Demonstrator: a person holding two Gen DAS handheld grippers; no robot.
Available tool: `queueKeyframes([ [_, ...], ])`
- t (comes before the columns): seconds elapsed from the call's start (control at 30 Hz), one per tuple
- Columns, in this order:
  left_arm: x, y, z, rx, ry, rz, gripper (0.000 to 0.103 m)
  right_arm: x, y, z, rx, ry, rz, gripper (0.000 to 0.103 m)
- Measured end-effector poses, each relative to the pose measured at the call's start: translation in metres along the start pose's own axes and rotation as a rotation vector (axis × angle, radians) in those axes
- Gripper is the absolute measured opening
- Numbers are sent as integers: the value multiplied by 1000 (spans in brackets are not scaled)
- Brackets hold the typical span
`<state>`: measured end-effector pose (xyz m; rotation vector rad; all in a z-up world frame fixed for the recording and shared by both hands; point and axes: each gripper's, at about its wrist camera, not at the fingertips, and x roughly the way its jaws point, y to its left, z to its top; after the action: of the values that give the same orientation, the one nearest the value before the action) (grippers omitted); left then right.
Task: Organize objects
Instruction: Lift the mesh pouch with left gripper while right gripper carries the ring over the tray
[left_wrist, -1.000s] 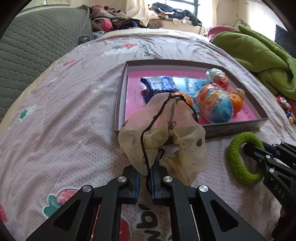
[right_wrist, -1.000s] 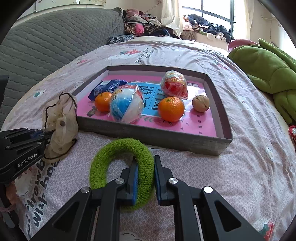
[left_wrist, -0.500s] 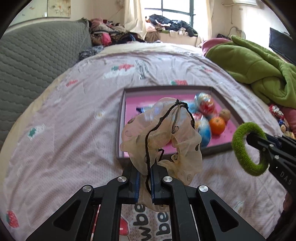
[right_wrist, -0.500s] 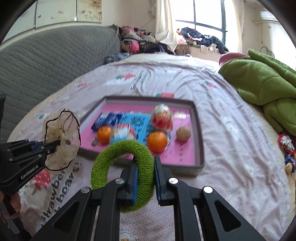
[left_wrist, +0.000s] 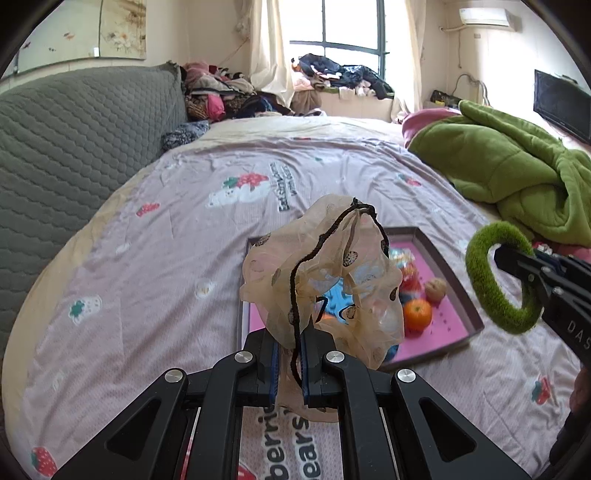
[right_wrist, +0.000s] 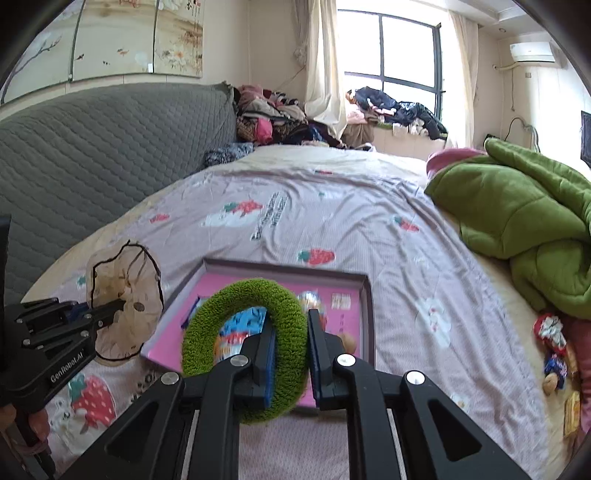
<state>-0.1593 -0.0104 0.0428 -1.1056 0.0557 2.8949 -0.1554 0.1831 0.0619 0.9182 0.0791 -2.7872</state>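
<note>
My left gripper (left_wrist: 289, 354) is shut on a sheer beige scrunchie (left_wrist: 325, 280) with black trim, held up in the air over the bed. The same scrunchie (right_wrist: 123, 299) shows at the left of the right wrist view. My right gripper (right_wrist: 290, 339) is shut on a fuzzy green scrunchie (right_wrist: 291, 325), which also appears as a green ring (left_wrist: 491, 291) at the right of the left wrist view. Below both lies a shallow box (right_wrist: 364, 295) with a pink floor, holding an orange (left_wrist: 417, 314), a walnut (left_wrist: 435, 290) and wrapped toys, partly hidden by the scrunchies.
The bed has a pale purple strawberry-print sheet (left_wrist: 184, 236). A grey quilted headboard (left_wrist: 74, 147) runs along the left. A green blanket (right_wrist: 524, 221) is heaped at the right, with small wrapped items (right_wrist: 554, 350) beside it. Clothes pile up by the window.
Both grippers have risen with their scrunchies lifted off the bed. The box now looks smaller and lower in both views, and more of the room shows.
</note>
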Motion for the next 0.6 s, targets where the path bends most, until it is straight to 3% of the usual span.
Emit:
queueKeyframes([
  [0.3, 10, 0, 25, -5, -28, 1, 8, 10, -5, 31, -27, -40, -44, 15],
  [0.6, 48, 3, 22, -20, 12, 13, 9, 50, -16, 18, -11, 21, -79, 15],
])
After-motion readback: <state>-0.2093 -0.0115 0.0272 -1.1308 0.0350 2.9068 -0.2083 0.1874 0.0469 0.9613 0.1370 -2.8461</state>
